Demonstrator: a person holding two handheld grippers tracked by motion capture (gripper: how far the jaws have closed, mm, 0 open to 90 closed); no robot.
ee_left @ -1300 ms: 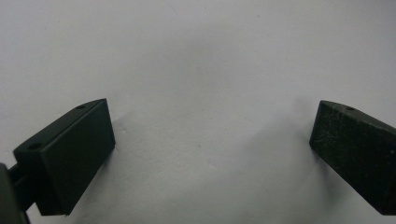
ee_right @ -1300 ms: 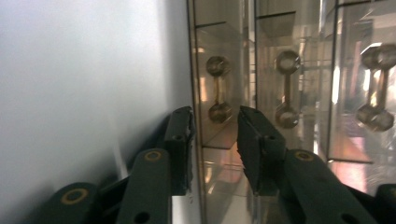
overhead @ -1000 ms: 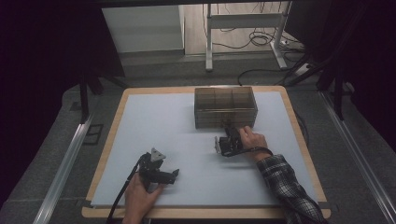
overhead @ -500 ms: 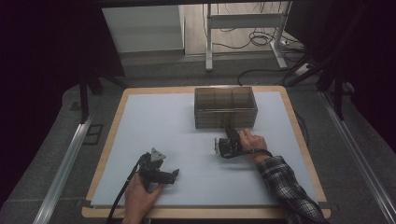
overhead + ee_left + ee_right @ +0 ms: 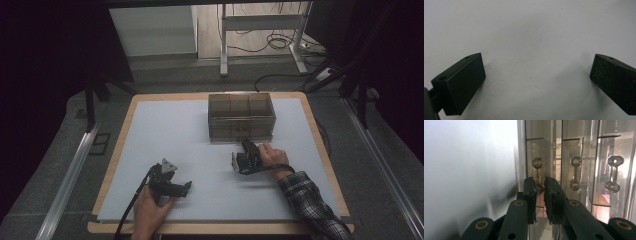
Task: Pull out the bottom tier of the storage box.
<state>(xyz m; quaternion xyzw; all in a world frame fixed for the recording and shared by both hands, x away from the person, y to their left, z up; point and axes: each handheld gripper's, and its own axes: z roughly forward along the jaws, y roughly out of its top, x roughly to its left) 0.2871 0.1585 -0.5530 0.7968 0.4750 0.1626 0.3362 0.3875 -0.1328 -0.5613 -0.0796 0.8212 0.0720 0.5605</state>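
Right now the right gripper [image 5: 539, 195] has its two black fingers [image 5: 530, 195] clamped on the lower end of a clear dumbbell-shaped handle [image 5: 538, 168], having just closed the last bit onto it; the handle's upper knob stands free just above the fingertips. That handle belongs to the front of a smoky, see-through drawer box [image 5: 242, 116], and in the right gripper view two more handles of the same kind sit farther out from the fingers: the middle handle [image 5: 575, 173] near, the far handle [image 5: 614, 173] beyond it, each on its own drawer front. In the high view the right gripper [image 5: 246, 156] lies just in front of the box, turned on its side, with the person's right hand [image 5: 270, 156] wrapped around it and a plaid sleeve [image 5: 309, 202] trailing back toward the near edge. Well apart from all this, the left gripper [image 5: 536, 82] rests low over the bare white worktop [image 5: 165, 135], its fingers [image 5: 464, 85] spread wide with nothing between them; in the high view that gripper [image 5: 170, 185] sits in the person's left hand [image 5: 150, 212], near the front edge.
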